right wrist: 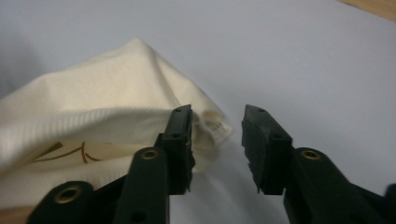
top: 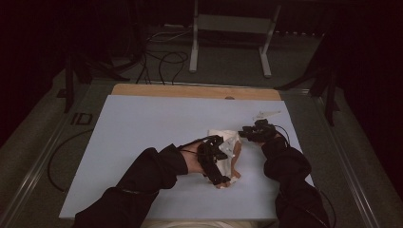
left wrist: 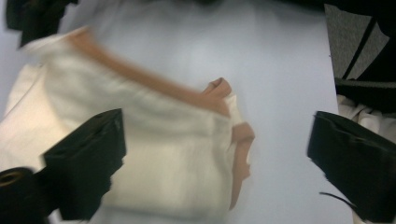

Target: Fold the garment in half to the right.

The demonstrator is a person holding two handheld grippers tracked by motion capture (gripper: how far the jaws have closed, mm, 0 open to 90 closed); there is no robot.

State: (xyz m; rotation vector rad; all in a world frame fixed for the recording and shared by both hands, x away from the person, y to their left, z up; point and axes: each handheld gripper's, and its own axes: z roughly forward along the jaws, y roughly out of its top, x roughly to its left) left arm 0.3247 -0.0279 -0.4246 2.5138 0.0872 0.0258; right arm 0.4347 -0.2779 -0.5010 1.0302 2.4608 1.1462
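A cream cloth (top: 231,142) with tan trim lies crumpled on the pale mat (top: 142,133), right of its middle. My left gripper (top: 219,176) hovers over the cloth's near-left side. In the left gripper view its jaws stand wide apart above the cloth (left wrist: 163,154), touching nothing, and the tan edge (left wrist: 240,140) runs between them. My right gripper (top: 243,133) is at the cloth's far right corner. In the right gripper view the jaws are parted, and the cloth's ribbed hem corner (right wrist: 212,126) pokes into the gap beside the left fingertip (right wrist: 180,140), unpinched.
The mat covers a wooden table whose far edge (top: 195,90) shows bare. A small pale scrap (top: 266,114) lies on the mat behind my right gripper. A metal stand (top: 228,38) and cables (top: 161,61) are on the floor beyond.
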